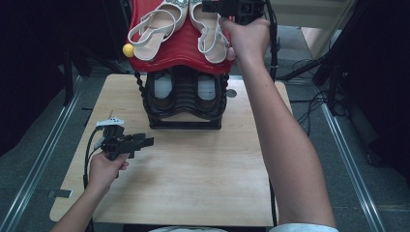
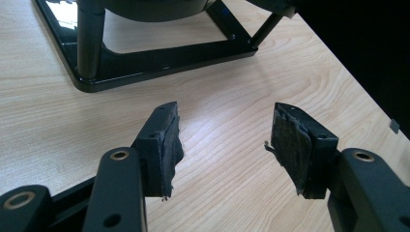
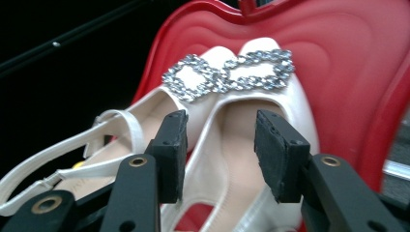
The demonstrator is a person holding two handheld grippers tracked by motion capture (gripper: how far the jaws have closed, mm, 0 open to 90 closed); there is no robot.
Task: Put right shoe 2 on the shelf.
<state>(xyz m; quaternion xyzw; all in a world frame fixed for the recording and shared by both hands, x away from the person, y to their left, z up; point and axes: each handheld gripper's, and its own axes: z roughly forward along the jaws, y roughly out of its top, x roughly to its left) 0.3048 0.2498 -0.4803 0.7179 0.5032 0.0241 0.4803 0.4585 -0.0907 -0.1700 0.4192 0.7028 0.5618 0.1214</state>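
Observation:
A pair of white slingback sandals with rhinestone buckles lies on the red top shelf (image 1: 179, 55) of a shoe rack, one sandal (image 1: 154, 29) on the left and the other (image 1: 209, 34) on the right. My right gripper (image 1: 209, 7) is at the far end of the right sandal. In the right gripper view its jaws (image 3: 221, 135) stand open just above that sandal (image 3: 256, 72), with the insole showing between the pads and nothing pressed; the other sandal (image 3: 116, 130) lies to the left. My left gripper (image 1: 149, 141) hovers open and empty over the wooden table (image 2: 222, 130).
The black rack frame (image 1: 183, 121) stands at the back middle of the table (image 1: 193, 179), its base (image 2: 159, 63) just ahead of the left gripper. A pair of dark shoes (image 1: 163, 89) sits on its lower shelf. A yellow ball (image 1: 128, 50) caps the red shelf's left corner.

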